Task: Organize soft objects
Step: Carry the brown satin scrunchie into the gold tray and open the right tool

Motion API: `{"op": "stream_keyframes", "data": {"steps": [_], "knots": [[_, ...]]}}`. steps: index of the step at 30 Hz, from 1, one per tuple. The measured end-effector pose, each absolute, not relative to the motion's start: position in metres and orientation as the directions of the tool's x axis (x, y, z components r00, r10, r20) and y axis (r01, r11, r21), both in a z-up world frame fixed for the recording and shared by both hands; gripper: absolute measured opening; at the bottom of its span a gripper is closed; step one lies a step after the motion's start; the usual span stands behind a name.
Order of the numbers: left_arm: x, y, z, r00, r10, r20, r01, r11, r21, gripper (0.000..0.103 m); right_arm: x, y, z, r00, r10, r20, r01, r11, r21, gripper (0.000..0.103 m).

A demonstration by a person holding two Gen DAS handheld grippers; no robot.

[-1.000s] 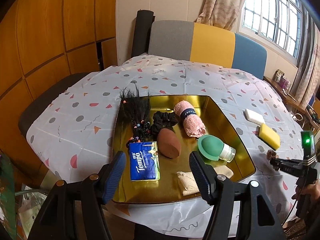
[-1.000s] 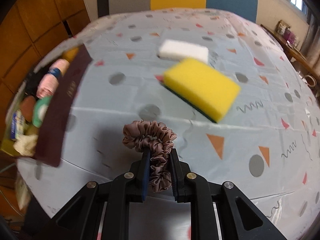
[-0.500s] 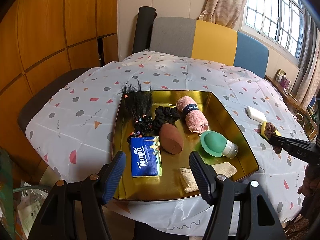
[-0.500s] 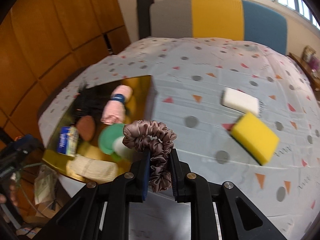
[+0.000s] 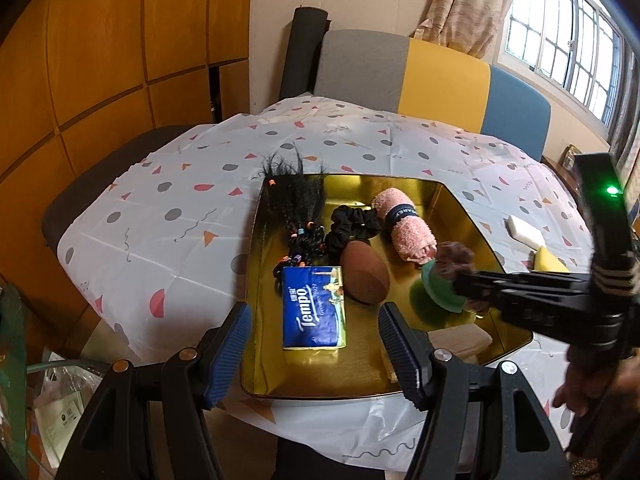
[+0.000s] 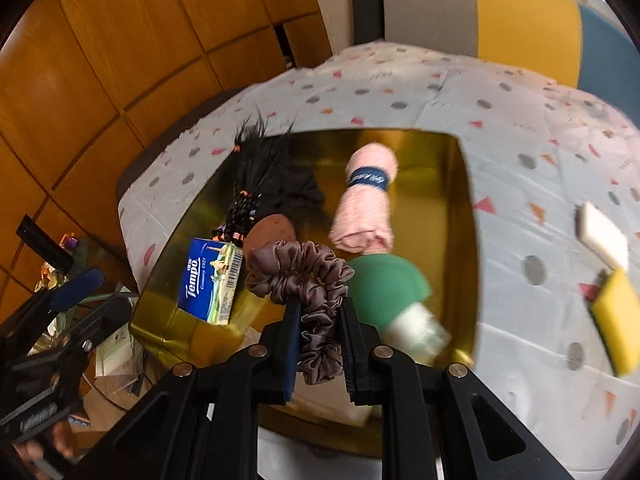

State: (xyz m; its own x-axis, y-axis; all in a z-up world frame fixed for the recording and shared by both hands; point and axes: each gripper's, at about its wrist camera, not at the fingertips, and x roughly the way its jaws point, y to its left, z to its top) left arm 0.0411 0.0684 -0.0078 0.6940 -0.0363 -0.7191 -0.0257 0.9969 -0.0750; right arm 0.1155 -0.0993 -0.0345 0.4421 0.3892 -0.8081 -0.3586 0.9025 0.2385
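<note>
The desk (image 5: 168, 216) under its dotted cloth carries a gold tray (image 6: 464, 208), the landmark here. Inside the tray lie a pink rolled towel (image 6: 366, 200), a Tempo tissue pack (image 6: 210, 280) by its near-left corner, and a green sponge (image 6: 384, 292). Outside the tray's right rim sit a yellow sponge (image 6: 616, 320) and a white one (image 6: 602, 234). Above the tray's near middle, the right claw (image 6: 318, 344) pinches a mauve satin scrunchie (image 6: 298, 274). It looks light, limp and slippery; a bunched fold seems the safest hold. The left claw (image 5: 314, 346) hangs spread and empty before the tray's near edge.
</note>
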Motion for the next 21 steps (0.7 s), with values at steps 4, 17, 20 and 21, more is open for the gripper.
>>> {"op": "stream_keyframes", "data": {"steps": [4, 17, 20, 21], "knots": [[0.043, 0.072, -0.010, 0.690, -0.029, -0.723, -0.034, 0.997, -0.072, 0.067, 0.124, -0.082, -0.045, 0.422, 0.377, -0.825, -0.365, 0.903, 0.226, 0.022], [0.043, 0.070, -0.012, 0.686, -0.030, -0.727, -0.027, 0.997, -0.066, 0.067, 0.125, -0.069, -0.068, 0.410, 0.330, -0.851, -0.384, 0.908, 0.167, 0.045], [0.043, 0.069, -0.011, 0.687, -0.029, -0.726, -0.025, 0.998, -0.064, 0.067, 0.122, -0.071, -0.063, 0.425, 0.334, -0.841, -0.382, 0.909, 0.168, 0.049], [0.042, 0.069, -0.011, 0.688, -0.030, -0.725, -0.024, 0.998, -0.064, 0.067, 0.121, -0.072, -0.062, 0.427, 0.337, -0.839, -0.380, 0.909, 0.172, 0.049]]}}
